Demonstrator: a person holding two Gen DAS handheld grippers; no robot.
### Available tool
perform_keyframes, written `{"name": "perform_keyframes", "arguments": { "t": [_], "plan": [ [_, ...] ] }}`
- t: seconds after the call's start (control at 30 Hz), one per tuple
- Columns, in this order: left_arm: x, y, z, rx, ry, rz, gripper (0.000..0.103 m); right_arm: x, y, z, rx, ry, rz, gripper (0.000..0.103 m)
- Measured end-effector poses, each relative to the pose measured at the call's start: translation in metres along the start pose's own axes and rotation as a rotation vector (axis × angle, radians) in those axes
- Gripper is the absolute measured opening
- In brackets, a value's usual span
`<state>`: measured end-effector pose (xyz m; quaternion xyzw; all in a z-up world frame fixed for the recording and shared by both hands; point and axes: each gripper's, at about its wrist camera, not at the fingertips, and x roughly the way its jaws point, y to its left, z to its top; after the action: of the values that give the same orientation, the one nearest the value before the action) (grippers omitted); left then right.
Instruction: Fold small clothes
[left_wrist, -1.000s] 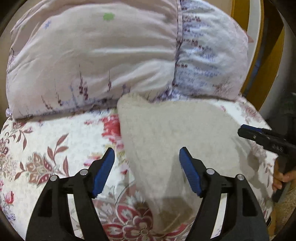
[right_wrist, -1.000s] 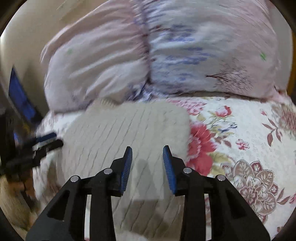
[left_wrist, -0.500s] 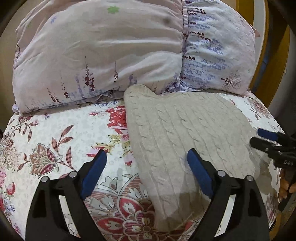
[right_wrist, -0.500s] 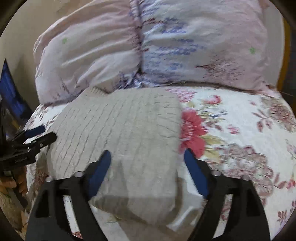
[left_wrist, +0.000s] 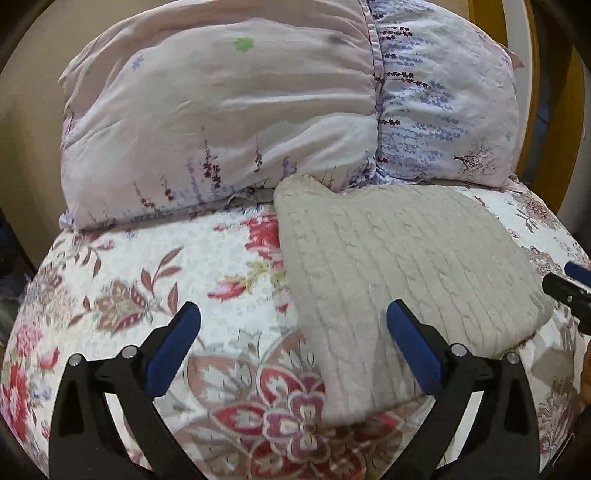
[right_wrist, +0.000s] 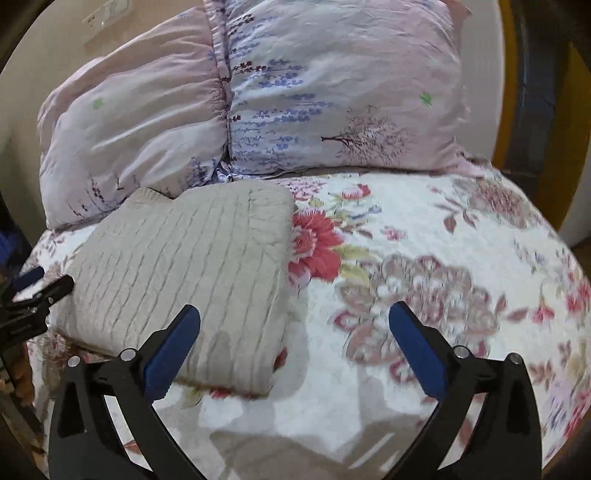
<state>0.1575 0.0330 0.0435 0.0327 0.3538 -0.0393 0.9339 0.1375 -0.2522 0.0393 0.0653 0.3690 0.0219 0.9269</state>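
No readable text, labels, brands or numbers on anything in view

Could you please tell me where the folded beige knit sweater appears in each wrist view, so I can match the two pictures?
Left wrist: the folded beige knit sweater lies right of centre, running under the right finger.
Right wrist: the sweater lies left of centre, behind the left finger.
Shared landmark: the seam between the two pillows, directly behind the sweater.
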Motion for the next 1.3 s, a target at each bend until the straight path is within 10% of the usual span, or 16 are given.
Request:
{"name": "perform_keyframes", "arguments": {
  "t": [0.63, 1.3],
  "plan": [
    [-0.002, -0.012, -0.053, -0.029, 0.200, -0.020, 0.101, 0.019, 0.044, -0.041, -0.101, 0.187, 0.028, 0.102],
    [0.006, -0.015, -0.054, -0.011, 0.206, -0.009, 0.101, 0.023, 0.048, -0.044, -0.125, 0.204, -0.019, 0.102]
  ]
}}
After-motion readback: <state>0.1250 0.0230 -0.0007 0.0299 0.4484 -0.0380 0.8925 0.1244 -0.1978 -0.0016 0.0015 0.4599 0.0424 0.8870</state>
